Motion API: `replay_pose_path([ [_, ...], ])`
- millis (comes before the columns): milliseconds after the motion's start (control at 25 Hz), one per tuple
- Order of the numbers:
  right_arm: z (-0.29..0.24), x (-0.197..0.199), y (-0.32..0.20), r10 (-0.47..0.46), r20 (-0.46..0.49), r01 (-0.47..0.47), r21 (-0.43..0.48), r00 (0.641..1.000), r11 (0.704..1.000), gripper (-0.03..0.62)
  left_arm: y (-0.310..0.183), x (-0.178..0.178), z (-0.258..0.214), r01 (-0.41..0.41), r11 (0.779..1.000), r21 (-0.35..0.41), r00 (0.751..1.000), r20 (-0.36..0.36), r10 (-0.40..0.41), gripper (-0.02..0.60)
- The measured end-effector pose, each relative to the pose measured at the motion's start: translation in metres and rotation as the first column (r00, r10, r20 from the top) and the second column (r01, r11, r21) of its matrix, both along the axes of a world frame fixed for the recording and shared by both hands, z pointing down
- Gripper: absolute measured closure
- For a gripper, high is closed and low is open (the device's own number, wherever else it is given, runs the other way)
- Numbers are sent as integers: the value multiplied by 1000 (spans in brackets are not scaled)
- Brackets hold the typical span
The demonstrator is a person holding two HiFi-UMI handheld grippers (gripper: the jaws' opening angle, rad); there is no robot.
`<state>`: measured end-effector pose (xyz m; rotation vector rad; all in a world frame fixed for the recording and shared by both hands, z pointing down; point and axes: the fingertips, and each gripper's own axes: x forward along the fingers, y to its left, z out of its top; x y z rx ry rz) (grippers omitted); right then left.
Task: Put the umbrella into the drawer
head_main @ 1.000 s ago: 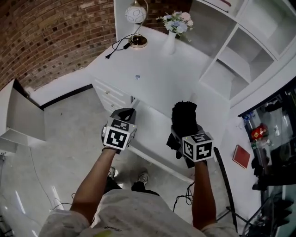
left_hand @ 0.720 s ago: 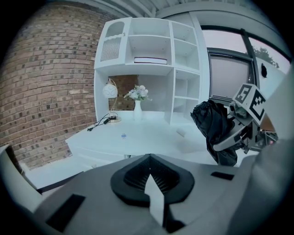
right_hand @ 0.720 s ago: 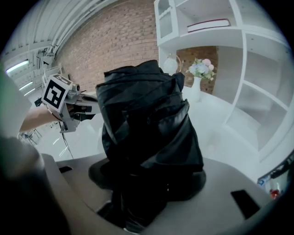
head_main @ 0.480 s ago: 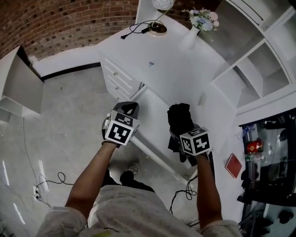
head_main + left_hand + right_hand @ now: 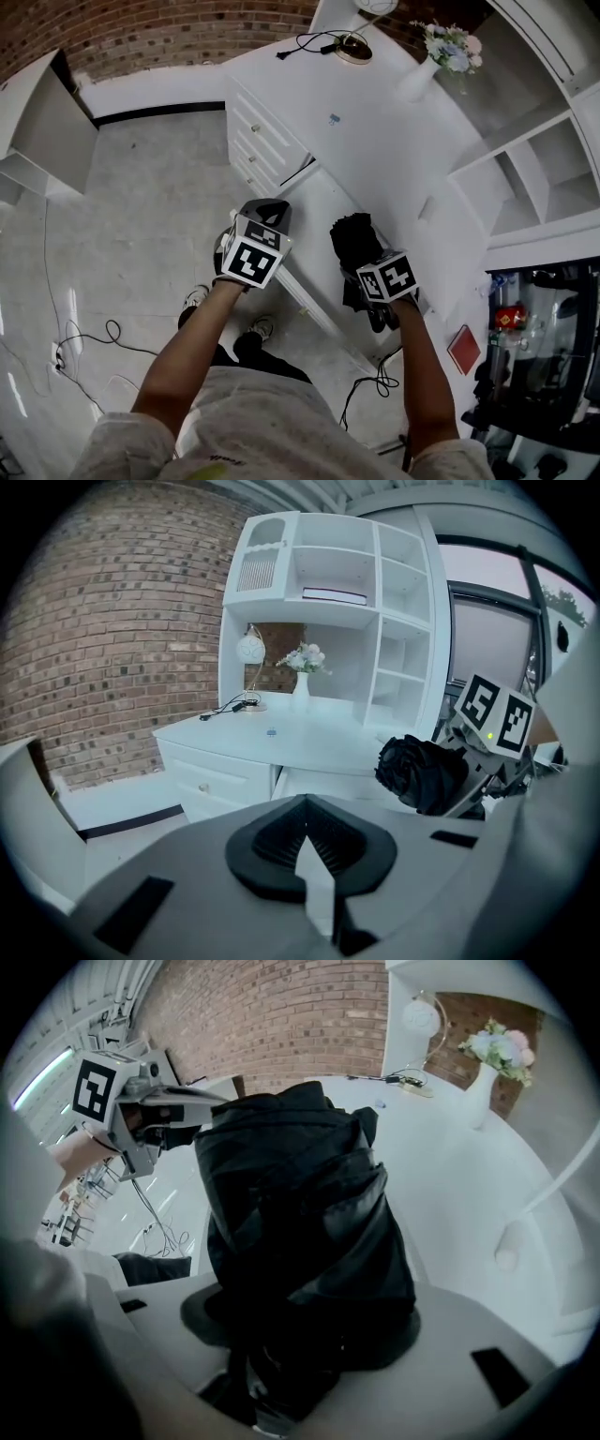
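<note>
Over the open drawer (image 5: 311,234), your right gripper (image 5: 367,262) clamps the folded black umbrella (image 5: 354,239), which is not yet inside; your left gripper (image 5: 305,827), beside the drawer, has its jaws together on nothing.

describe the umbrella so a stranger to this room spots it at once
Find the white desk below the shelving. At its front edge, the right gripper clamps the umbrella: a folded black fabric bundle, crumpled and dark against smooth white furniture.

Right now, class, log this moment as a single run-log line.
left gripper: shut, empty | right gripper: shut on umbrella, black, folded | drawer: open, umbrella not yet inside
</note>
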<state>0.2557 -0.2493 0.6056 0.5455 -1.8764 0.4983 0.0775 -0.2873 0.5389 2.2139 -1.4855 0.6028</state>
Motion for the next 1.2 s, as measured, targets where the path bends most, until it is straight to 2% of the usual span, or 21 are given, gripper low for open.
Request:
replay_pose_path([
  [160,20,-11,0,-53,-32,51,-57,998,997,342,0,-7,-1,13,1000,12,1000,22,-13,586],
  [480,62,-21,3,-135,-108,117,-156,985,981,344,12,-23,-2,67,998,13,998,21,-67,586],
  [960,103,-22,-2,-146,-180,99,-246,973,964,342,13,-23,3,86,996,-12,995,47,-85,586],
  [1200,121,-23,-2,-154,-182,99,-281,971,954,342,15,-23,10,94,995,-38,994,63,-92,586],
])
